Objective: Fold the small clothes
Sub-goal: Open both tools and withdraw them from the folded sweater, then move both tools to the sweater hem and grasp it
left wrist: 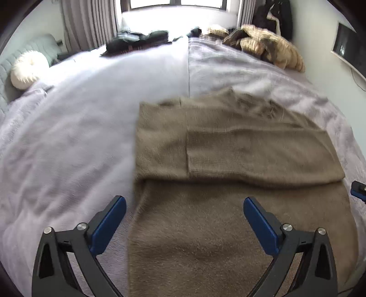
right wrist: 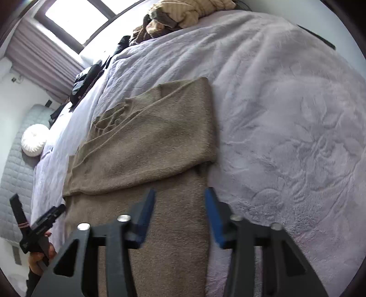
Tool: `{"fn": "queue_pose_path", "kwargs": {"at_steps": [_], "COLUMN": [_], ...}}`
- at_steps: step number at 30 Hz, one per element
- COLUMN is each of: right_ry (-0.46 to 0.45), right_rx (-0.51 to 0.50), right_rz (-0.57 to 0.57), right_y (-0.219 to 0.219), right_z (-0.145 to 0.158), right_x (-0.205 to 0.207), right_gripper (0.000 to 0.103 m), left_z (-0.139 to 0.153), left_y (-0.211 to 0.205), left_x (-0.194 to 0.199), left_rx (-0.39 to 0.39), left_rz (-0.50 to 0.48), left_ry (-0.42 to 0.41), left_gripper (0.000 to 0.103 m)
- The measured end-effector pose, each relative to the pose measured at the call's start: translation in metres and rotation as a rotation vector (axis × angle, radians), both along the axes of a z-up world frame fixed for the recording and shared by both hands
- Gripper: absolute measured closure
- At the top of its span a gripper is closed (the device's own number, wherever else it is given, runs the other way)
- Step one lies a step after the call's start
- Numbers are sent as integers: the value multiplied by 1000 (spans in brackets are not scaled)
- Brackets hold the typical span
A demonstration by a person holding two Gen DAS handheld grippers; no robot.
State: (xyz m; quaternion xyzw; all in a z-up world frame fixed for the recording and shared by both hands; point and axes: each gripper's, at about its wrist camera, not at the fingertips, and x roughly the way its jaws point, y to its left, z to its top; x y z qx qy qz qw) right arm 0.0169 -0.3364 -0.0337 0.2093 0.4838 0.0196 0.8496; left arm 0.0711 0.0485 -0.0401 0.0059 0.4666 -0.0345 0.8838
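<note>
Taupe knitted sweater [left wrist: 240,160] lies partly folded on our pale lilac bedspread [left wrist: 68,137], sleeves crossed over the chest. Left of its straight edge we have wide bare cover. Our left gripper [left wrist: 184,209] hangs above the hem, jaws spread fully, holding nothing. Our right gripper [right wrist: 180,205] hovers half-open over the right edge, empty; open bedspread lies beyond.

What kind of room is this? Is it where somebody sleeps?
Most likely a bedroom. A big bed with a pale cover fills the view, a round white cushion sits by its padded headboard, and curtains hang beside a bright window.
</note>
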Motion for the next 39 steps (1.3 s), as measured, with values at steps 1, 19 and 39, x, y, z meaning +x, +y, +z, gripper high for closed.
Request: {"fn": "queue_pose_path", "kwargs": {"at_steps": [1,19,39], "right_ry": [-1,-21,31], "right_rx": [-12,-143,79], "right_rz": [12,132,99], "right_y": [3,47,40], "right_z": [2,17,14], "right_x": [0,-19,-59], "right_gripper": [46,12,0], "left_z": [1,7,16], "left_y": [0,3,10], "left_x": [0,-30,-75], "left_rx": [5,-24,-43], "left_rz": [-1,14,14], "left_ry": [4,52,49], "left_gripper": [0,0,0]}}
